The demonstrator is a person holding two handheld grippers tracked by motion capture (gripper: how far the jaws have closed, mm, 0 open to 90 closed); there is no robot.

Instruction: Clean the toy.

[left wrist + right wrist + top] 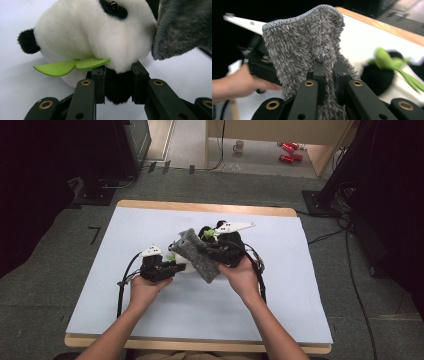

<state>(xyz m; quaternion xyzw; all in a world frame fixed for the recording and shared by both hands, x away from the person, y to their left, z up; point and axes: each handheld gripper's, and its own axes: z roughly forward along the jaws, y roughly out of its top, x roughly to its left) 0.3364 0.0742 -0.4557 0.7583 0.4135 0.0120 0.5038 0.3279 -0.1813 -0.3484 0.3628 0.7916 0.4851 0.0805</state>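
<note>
Grey fuzzy cloth [307, 45] pinched tight in our right tongs [329, 72], held up above white tabletop [280, 310]. Our left tongs [117, 75] squeeze black part of toy panda [95, 37] — cloth edge touches panda's head. Green felt leaf [70, 67] sticks out by panda's mouth.

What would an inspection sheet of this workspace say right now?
Surface: white table top, wooden edge.
Job's things: plush panda on the table; grey fuzzy cloth lifted beside it.
Clutter: nothing seen on the table.
Grippers: left tool clamped on the panda's black limb; right tool shut on the cloth.
Cables: black cable trails from the left tool.
Surroundings: grey carpet, a mug and red cans on the floor beyond.
</note>
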